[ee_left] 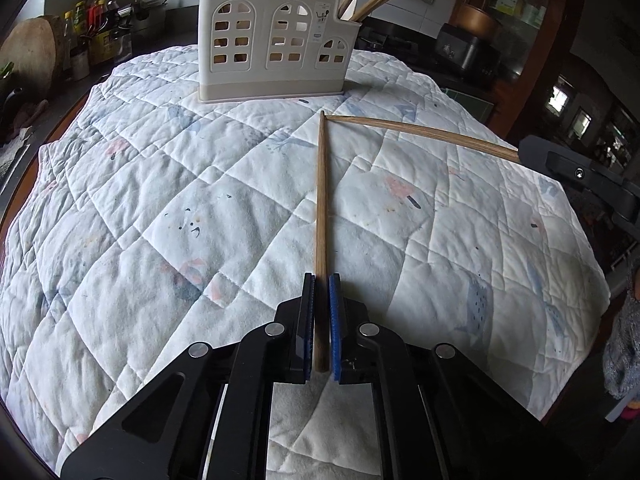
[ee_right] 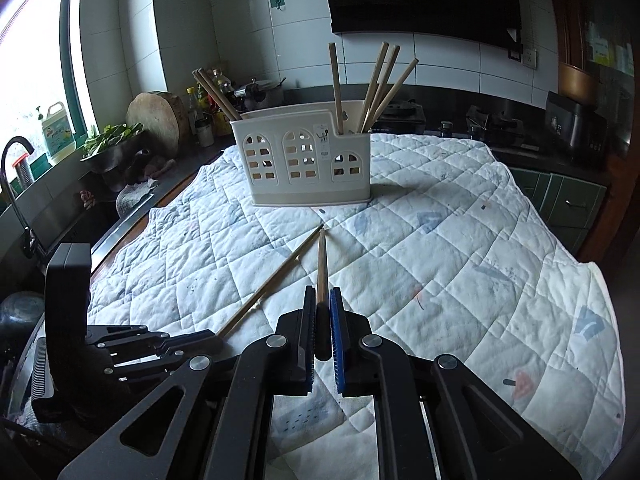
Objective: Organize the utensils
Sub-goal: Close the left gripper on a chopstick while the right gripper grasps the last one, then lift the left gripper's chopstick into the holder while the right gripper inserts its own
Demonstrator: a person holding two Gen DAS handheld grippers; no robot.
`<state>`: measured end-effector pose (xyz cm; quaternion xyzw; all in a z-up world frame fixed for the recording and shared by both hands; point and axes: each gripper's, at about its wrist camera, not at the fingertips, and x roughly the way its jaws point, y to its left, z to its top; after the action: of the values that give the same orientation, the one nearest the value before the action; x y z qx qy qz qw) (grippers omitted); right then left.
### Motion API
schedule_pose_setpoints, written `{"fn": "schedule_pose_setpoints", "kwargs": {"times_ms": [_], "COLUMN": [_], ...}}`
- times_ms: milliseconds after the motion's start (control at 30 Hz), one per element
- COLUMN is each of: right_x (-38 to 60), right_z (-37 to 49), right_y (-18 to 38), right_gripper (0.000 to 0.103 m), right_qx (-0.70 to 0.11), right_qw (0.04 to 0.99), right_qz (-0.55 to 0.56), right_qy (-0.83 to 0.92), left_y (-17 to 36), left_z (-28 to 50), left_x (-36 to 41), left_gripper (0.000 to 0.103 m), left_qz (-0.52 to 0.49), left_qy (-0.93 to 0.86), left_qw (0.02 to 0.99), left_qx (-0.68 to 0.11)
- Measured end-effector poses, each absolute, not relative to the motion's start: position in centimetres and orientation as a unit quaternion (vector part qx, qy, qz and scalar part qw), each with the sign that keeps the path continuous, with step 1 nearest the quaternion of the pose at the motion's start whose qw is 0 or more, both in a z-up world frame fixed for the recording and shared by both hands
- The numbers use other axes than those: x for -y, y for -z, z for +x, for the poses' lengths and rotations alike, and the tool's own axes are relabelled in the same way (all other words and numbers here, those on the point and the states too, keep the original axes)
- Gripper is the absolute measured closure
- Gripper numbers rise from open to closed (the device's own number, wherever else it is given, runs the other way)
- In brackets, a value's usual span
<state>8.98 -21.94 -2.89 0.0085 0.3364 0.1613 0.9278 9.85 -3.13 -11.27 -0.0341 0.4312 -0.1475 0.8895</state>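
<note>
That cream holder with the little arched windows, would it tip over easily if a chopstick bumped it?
Possibly. The holder stands tall on a narrow base, on a soft quilt, so its footing looks unsteady. Its cut-out plastic walls suggest it is light. The chopsticks inside lean outward above the rim, which may add some leverage when nudged.

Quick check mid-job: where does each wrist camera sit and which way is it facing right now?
Left wrist: on the left gripper, looking down its fingers across the quilt at the holder; right gripper at right edge.
Right wrist: on the right gripper, facing the holder and window; left gripper lower left.
Shared: holder, quilt, and a chopstick clamped in each gripper.
</note>
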Motion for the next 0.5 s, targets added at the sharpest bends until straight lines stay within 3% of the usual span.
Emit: {"fn": "schedule_pose_setpoints", "kwargs": {"times_ms": [500], "right_x": [22.1], "right_z": [11.1], "right_y": [-3.5], "right_gripper": [0.096], "right_qx": [-0.285], "right_qw": [0.94], "right_qz": [-0.006], "right_qy": [-0.187], "left_y": [3.6], "left_z": [11.1], "left_x": [-0.3], "left_gripper": [0.097], "left_qz": [-0.075], "left_qy": [0.156], "left_qw": [0.919], "left_qx": [-0.354]}}
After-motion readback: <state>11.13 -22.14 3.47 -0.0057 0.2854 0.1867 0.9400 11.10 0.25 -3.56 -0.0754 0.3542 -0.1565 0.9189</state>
